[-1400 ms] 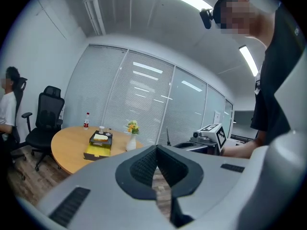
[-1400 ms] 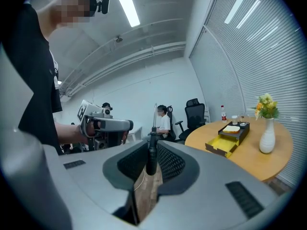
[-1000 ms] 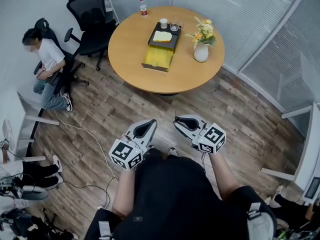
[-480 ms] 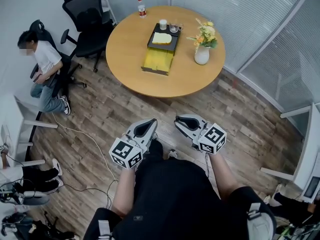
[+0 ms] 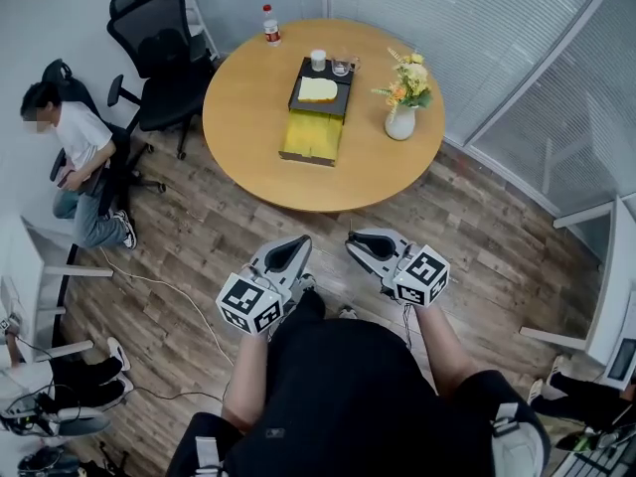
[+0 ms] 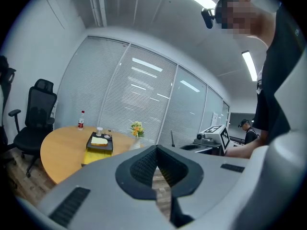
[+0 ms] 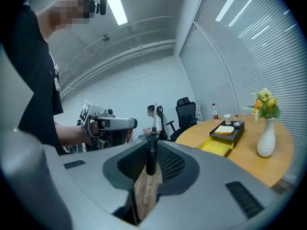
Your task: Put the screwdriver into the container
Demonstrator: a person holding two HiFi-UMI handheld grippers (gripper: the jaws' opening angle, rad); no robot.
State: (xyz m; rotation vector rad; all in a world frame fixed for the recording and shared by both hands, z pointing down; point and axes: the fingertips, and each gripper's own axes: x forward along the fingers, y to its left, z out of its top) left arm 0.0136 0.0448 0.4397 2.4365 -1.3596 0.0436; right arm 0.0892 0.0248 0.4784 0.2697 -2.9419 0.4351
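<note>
**One screwdriver in the right gripper, one container well away on the table**

Two grippers are held side by side above the wood floor, well apart from the round table [image 5: 248, 117].

The right gripper [image 5: 370, 244] is clenched on the single screwdriver [image 7: 151, 157]. Its dark handle is pinched between the jaws and its thin shaft stands upright above them. The tool cannot be made out in the head view.

The left gripper [image 5: 288, 252] has its jaws closed together with nothing between them.

On the table stand one yellow container [image 5: 313, 137], one black tray [image 5: 320, 87] touching its far end, one flower vase [image 5: 400, 122], one bottle [image 5: 268, 25], one cup [image 5: 318, 60] and one glass [image 5: 341, 65].

Two office chairs stand by the table — one empty [image 5: 159, 30], one with a seated person [image 5: 78, 157].
</note>
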